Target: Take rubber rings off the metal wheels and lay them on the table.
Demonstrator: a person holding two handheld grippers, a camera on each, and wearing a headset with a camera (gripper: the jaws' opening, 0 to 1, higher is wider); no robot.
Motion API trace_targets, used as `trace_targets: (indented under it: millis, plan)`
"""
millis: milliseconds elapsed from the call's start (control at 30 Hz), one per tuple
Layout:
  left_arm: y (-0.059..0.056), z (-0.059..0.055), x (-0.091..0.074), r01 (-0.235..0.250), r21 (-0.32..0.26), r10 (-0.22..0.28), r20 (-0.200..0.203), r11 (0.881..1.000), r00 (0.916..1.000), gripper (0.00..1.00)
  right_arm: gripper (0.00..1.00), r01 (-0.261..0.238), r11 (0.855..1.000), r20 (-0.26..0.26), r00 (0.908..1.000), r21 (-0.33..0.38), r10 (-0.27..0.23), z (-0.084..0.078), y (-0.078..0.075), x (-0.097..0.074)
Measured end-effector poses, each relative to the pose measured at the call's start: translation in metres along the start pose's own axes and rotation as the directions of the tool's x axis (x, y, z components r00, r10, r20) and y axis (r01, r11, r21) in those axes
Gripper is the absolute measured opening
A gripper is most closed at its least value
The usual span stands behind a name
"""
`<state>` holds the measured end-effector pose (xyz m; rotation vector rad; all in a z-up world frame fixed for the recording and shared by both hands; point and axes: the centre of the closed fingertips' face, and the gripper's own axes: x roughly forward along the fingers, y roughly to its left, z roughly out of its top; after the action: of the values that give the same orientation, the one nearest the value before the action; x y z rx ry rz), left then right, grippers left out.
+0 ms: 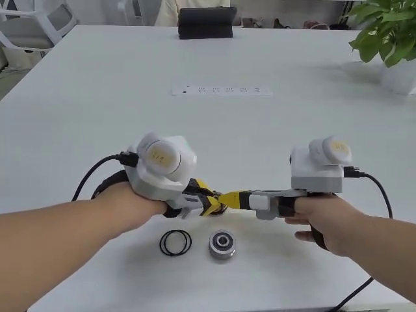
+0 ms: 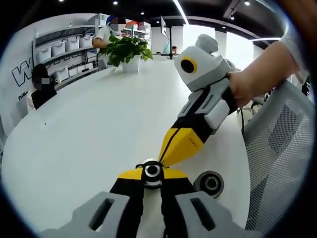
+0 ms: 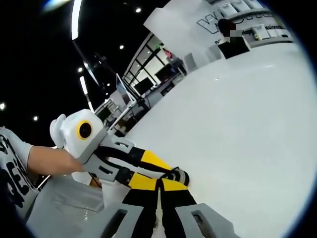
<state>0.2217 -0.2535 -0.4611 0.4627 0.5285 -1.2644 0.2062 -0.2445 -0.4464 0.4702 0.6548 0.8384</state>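
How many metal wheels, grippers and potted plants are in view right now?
Metal wheels: 2
Grippers: 2, the left gripper and the right gripper
Potted plants: 1
Total: 5

The white bench [image 1: 260, 58] looked smooth and matt, faintly sheened. Near its near edge, a round silver metal wheel [image 1: 222, 245] shone glossy around a dark hub, beside thin black rubber rings [image 1: 175, 243], dull and smooth. The left tongs [image 2: 152, 174] and right tongs [image 3: 159, 184] were matt yellow-and-black plastic; a smaller bright metal wheel [image 2: 152, 170] gleamed between the left jaws.
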Motion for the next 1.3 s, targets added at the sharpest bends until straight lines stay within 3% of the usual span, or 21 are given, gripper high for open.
trace_targets:
  millis: [200,367,467,667,933,1000,1300]
  plan:
    - [0.000,0.000,0.000,-0.001,0.000,0.001,0.000,1.000,1.0000,0.07,0.00,-0.030,0.999,0.006,0.9995,0.022,0.030,-0.001,0.009,-0.001]
    - [0.000,0.000,0.000,0.000,0.000,0.000,0.001,1.000,1.0000,0.07,0.00,-0.052,0.996,0.024,0.9984,0.073,0.050,0.001,0.006,-0.005]
    - [0.000,0.000,0.000,-0.002,0.001,0.002,0.000,1.000,1.0000,0.07,0.00,-0.010,0.997,0.031,0.9995,0.080,0.007,0.002,-0.002,-0.006]
    - [0.000,0.001,0.001,-0.010,-0.010,0.010,-0.004,1.000,0.9999,0.07,0.00,0.030,0.996,0.024,0.9992,0.080,-0.032,0.001,-0.009,-0.006]
    - [0.000,0.000,0.001,-0.004,-0.010,0.004,-0.017,1.000,0.9998,0.07,0.00,0.034,0.995,0.030,0.9988,0.089,-0.037,0.003,-0.009,-0.005]
    - [0.000,0.000,0.000,0.003,0.013,-0.003,-0.027,1.000,0.9996,0.08,0.00,0.034,0.995,0.031,0.9988,0.090,-0.037,0.003,-0.008,-0.005]
    - [-0.003,0.014,-0.014,0.037,-0.020,-0.037,0.031,0.999,0.9988,0.15,0.00,0.032,0.995,0.031,0.9989,0.094,-0.035,0.002,-0.006,-0.006]
